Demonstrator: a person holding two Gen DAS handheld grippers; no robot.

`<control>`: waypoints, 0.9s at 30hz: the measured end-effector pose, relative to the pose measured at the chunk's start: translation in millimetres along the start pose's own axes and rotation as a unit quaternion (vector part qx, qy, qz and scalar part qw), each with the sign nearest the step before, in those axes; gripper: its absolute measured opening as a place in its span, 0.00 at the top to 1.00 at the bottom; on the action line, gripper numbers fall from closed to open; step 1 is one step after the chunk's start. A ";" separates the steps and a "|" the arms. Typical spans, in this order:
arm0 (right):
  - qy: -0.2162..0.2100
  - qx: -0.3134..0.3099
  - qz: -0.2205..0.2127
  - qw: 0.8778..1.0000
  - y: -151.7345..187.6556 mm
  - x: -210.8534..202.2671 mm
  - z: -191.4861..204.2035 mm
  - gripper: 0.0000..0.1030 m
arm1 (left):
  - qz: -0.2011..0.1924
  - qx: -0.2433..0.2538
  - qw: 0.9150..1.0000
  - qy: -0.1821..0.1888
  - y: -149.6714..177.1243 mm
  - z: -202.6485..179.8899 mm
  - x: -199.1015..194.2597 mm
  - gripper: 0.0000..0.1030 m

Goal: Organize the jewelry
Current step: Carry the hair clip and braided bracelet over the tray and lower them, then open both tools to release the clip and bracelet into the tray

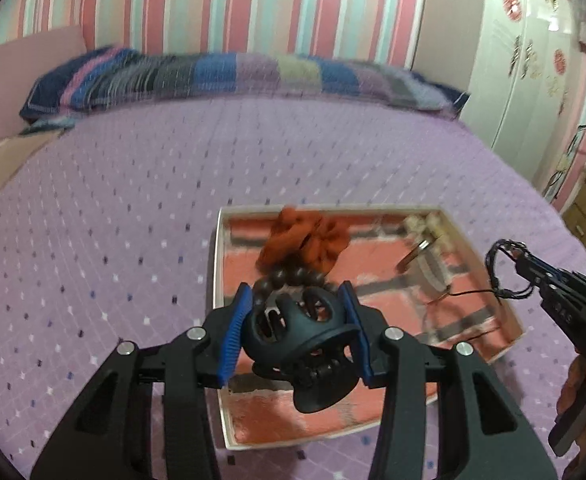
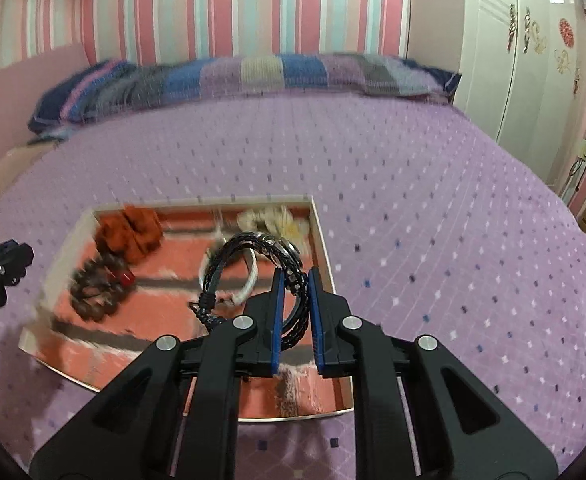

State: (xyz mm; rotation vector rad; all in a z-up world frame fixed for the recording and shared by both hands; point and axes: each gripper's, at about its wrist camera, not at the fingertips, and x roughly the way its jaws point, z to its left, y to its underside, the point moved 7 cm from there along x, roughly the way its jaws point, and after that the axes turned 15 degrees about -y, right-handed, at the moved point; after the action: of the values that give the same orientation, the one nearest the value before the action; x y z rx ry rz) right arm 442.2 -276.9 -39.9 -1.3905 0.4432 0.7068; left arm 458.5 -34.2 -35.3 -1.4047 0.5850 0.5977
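Left gripper (image 1: 299,312) clenched on a dark hair claw clip (image 1: 297,344), pinched between the blue pads (image 1: 233,336) and held above the near end of the tray (image 1: 217,248). Right gripper (image 2: 295,304) clamped on a black braided bracelet (image 2: 253,264), loop standing up ahead of the fingertips, over the tray's right half.

Seen only through the left wrist camera: right gripper from outside (image 1: 533,272), at the tray's right edge, bracelet dangling as thin dark cord (image 1: 497,268); a brown bead bracelet (image 1: 289,276) just beyond the clip, touching an orange scrunchie (image 1: 305,240); a small metal piece (image 1: 417,252) near pale beads at the far right corner, blurred.

Seen only through the right wrist camera: left gripper's tip (image 2: 1,268) off the tray's left side; a white bangle (image 2: 249,280) behind the braided loop; a red bead (image 2: 127,278) on the brown bead bracelet (image 2: 93,296); a cream flower piece (image 2: 277,220) at the far corner.

Tray resting on a purple bedspread (image 2: 433,208), striped pillow (image 2: 253,72) along the far edge.
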 end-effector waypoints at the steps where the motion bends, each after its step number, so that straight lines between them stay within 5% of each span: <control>1: 0.001 0.005 0.005 1.000 3.9 5.5 -1.9 0.88 | 0.006 0.003 1.000 -0.005 2.9 -0.1 7.0 0.56; 13: -0.001 0.018 0.054 0.998 35.2 37.9 -9.5 0.85 | 0.058 0.016 0.997 -0.041 20.7 8.2 59.7 0.54; 17: -0.003 0.018 0.048 0.999 35.2 32.6 -9.5 0.58 | 0.058 0.009 0.998 -0.028 20.6 10.2 58.7 0.46; 22: -0.010 0.022 0.027 0.999 25.6 15.3 -8.7 0.51 | 0.029 0.011 0.999 -0.031 10.9 8.6 39.9 0.32; 27: -0.002 0.012 -0.014 1.000 16.8 -16.9 -3.8 0.27 | -0.001 -0.002 1.000 -0.020 -7.3 8.6 7.1 0.27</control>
State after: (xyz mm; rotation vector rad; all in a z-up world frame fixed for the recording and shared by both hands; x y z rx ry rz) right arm 419.0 -283.4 -41.5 -1.3698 0.4265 0.6801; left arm 468.8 -25.9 -34.4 -1.3943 0.5496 0.6245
